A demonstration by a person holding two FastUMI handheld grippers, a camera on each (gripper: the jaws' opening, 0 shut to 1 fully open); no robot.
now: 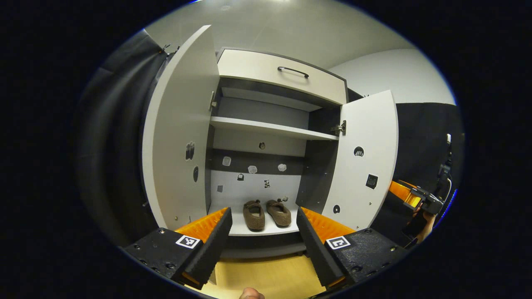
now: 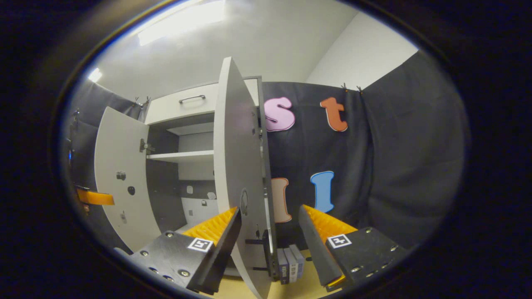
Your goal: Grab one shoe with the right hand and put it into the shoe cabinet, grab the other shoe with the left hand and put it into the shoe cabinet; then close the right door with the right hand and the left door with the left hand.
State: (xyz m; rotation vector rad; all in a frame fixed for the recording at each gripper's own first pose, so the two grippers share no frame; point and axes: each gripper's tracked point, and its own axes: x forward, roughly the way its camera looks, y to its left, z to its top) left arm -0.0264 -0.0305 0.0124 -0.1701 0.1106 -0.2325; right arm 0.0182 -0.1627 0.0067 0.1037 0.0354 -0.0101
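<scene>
Two brown shoes sit side by side on the bottom shelf of the open shoe cabinet [image 1: 266,131], one on the left [image 1: 254,214] and one on the right [image 1: 279,212]. My left gripper [image 1: 264,212] is open and empty in front of them, outside the cabinet. The left door [image 1: 178,137] and the right door [image 1: 365,158] both stand wide open. In the right gripper view the right door [image 2: 239,166] is seen edge-on, passing between the fingers of my open right gripper [image 2: 270,209], close to its left finger [image 2: 224,232]. I cannot tell whether they touch.
A drawer with a dark handle [image 1: 293,71] tops the cabinet. A hand [image 1: 424,232] holds the right gripper [image 1: 409,195] beyond the right door. Several small boxes [image 2: 291,259] stand on the wooden floor [image 1: 266,278] by the door's foot. Black cloth hangs on both sides.
</scene>
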